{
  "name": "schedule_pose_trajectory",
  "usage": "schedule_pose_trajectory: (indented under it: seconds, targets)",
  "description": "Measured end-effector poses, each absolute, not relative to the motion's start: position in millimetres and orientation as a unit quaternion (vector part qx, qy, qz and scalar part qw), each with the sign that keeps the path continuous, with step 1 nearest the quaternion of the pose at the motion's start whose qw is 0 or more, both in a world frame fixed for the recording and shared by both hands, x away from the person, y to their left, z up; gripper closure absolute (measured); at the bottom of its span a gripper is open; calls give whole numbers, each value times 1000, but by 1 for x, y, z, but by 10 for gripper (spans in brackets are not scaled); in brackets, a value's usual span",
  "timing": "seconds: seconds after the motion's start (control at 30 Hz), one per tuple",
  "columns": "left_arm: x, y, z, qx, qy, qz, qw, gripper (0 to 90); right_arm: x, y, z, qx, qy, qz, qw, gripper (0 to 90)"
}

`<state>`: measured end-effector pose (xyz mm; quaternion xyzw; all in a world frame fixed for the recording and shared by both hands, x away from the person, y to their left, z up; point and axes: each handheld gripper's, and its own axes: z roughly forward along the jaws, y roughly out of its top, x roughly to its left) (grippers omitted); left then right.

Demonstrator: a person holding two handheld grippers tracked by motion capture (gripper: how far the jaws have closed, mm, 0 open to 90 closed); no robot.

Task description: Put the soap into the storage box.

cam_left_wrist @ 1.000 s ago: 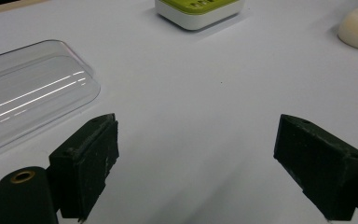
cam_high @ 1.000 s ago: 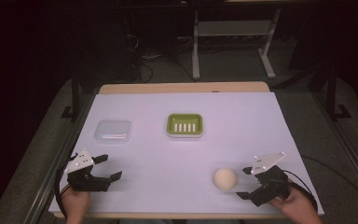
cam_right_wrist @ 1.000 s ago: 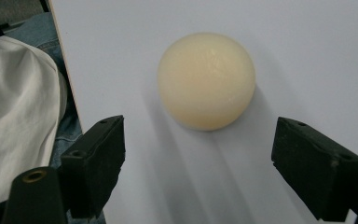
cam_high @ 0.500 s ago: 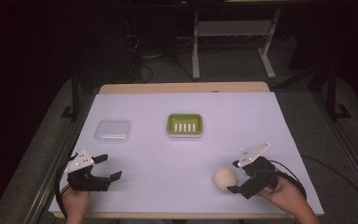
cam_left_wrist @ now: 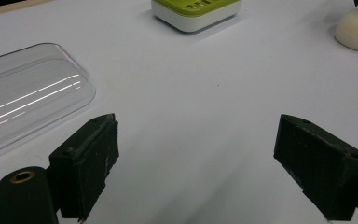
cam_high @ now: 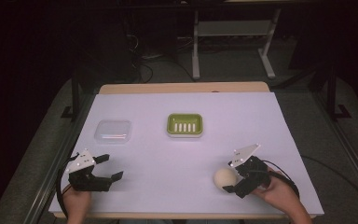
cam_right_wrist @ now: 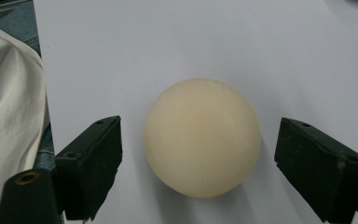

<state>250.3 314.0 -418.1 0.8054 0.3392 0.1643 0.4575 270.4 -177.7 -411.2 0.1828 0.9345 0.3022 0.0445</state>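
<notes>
1. Nearest to the person, the right gripper [cam_high: 233,179] stands at the front right of the tabletop [cam_high: 261,121], its jaws wide apart.
2. Between these jaws lies the cream ball [cam_right_wrist: 202,135], resting on the white sheet; in the right gripper view there is a gap on each side, so neither jaw touches it. In the high view the ball [cam_high: 225,178] sits just left of that gripper.
3. At the front left, the left gripper [cam_high: 106,169] is low over the sheet, jaws also apart and with nothing between them.
4. Farther, ahead of the left gripper, lies a clear plastic lid [cam_high: 113,131], flat on the sheet.
5. Farther still, near the middle, stands a green soap dish [cam_high: 185,125] with a white base and a row of slots.
6. I can read no brand, label or writing on any of these things.
</notes>
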Motion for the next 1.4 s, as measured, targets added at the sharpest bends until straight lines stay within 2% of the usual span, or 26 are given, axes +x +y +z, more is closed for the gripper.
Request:
schedule_pose_trajectory:
  seconds: [0.4, 0.83, 1.4]
  targets:
    - [250, 314, -418, 805, 339, 162, 460, 132, 275, -166, -429, 174, 946, 268, 46, 154]
    - [251, 314, -418, 804, 339, 160, 460, 132, 276, -162, -433, 174, 949, 259, 48, 218]
    - [252, 314, -418, 804, 342, 159, 460, 132, 275, -159, -431, 179, 949, 254, 52, 241]
